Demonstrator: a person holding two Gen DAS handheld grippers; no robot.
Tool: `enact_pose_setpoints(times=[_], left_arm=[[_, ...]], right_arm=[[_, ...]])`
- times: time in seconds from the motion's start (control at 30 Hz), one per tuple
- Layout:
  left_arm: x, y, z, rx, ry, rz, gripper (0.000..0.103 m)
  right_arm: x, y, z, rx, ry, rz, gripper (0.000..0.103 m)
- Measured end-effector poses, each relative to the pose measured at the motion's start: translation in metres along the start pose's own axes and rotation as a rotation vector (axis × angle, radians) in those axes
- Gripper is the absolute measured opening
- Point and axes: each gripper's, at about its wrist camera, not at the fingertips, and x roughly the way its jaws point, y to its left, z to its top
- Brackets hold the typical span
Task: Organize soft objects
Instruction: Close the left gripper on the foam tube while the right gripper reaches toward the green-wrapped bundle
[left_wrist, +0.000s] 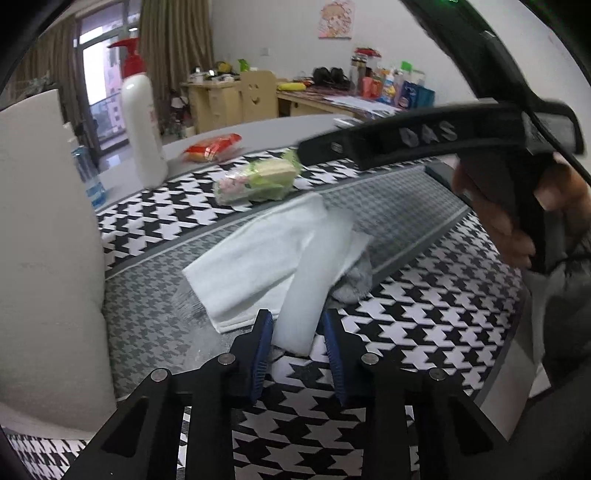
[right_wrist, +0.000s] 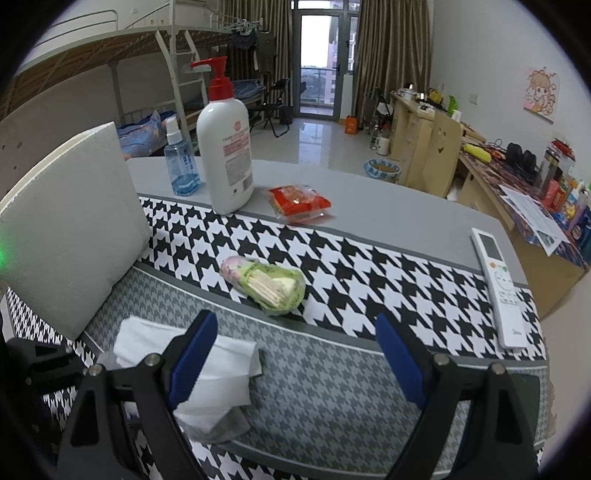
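A white towel (left_wrist: 251, 258) lies folded on the grey houndstooth mat (left_wrist: 399, 214), with a grey cloth (left_wrist: 354, 282) tucked under its right end. My left gripper (left_wrist: 297, 325) is shut on a raised fold of the towel, and both blue pads (left_wrist: 263, 354) touch its sides. In the right wrist view the towel (right_wrist: 221, 358) lies at the lower left, partly behind my left finger. My right gripper (right_wrist: 295, 321) hangs open above the mat (right_wrist: 332, 387) with nothing between its fingers. A hand (left_wrist: 517, 225) holds it at the upper right of the left wrist view.
A green soft packet (right_wrist: 269, 284) lies on the black-and-white cloth, a red snack packet (right_wrist: 299, 201) beyond it. A white pump bottle (right_wrist: 225, 147) and a blue spray bottle (right_wrist: 181, 162) stand at the back left. A white padded board (right_wrist: 74, 229) leans at the left, a remote (right_wrist: 498, 288) at the right edge.
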Motion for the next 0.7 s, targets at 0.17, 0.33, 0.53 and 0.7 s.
enact_pose_setpoints(times=[0.17, 0.33, 0.53, 0.7], left_arm=[[-0.001, 0.003, 0.0, -0.012, -0.007, -0.005, 0.02], [-0.004, 0.005, -0.002, -0.014, -0.018, -0.012, 0.017], [-0.014, 0.013, -0.004, -0.041, -0.042, -0.015, 0.016], [-0.028, 0.021, -0.007, -0.065, -0.069, -0.021, 0.016]], right_arm=[[0.013, 0.004, 0.008, -0.033, 0.014, 0.006, 0.09], [0.022, 0.01, 0.013, -0.069, 0.011, 0.044, 0.09], [0.034, 0.018, 0.015, -0.117, 0.017, 0.029, 0.09], [0.04, 0.02, 0.017, -0.128, 0.023, 0.043, 0.09]])
